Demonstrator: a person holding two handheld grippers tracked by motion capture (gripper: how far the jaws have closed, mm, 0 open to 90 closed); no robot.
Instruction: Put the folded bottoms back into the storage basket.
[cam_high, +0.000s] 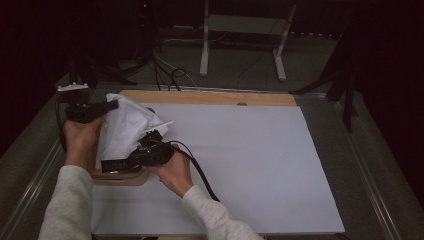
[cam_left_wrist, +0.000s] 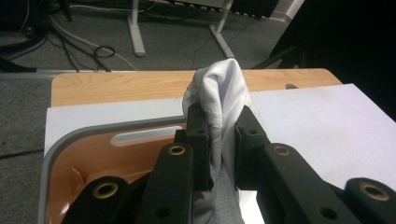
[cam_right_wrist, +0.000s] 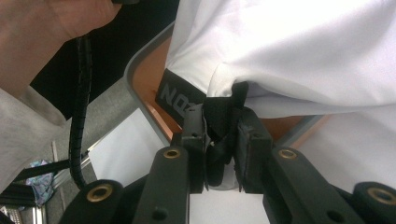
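A white garment (cam_high: 127, 127) with a black lettered waistband (cam_high: 116, 165) hangs bunched over an orange tray with a grey rim (cam_high: 122, 179) at the table's left. My left gripper (cam_high: 112, 105) is at its upper left, shut on a fold of the white cloth (cam_left_wrist: 219, 88), with the tray (cam_left_wrist: 60, 140) just below it. My right gripper (cam_high: 134, 159) is at the garment's lower right, shut on the black waistband (cam_right_wrist: 224, 112). There the white cloth (cam_right_wrist: 299, 51) drapes above the jaws and over the tray rim (cam_right_wrist: 140, 60).
A large white sheet (cam_high: 240, 165) covers the table, with a wooden board edge (cam_high: 210, 97) at its far side. Beyond the table, a white metal stand (cam_high: 242, 35) and cables (cam_high: 167, 75) are on the floor. The right gripper's cable (cam_high: 200, 175) trails across the sheet.
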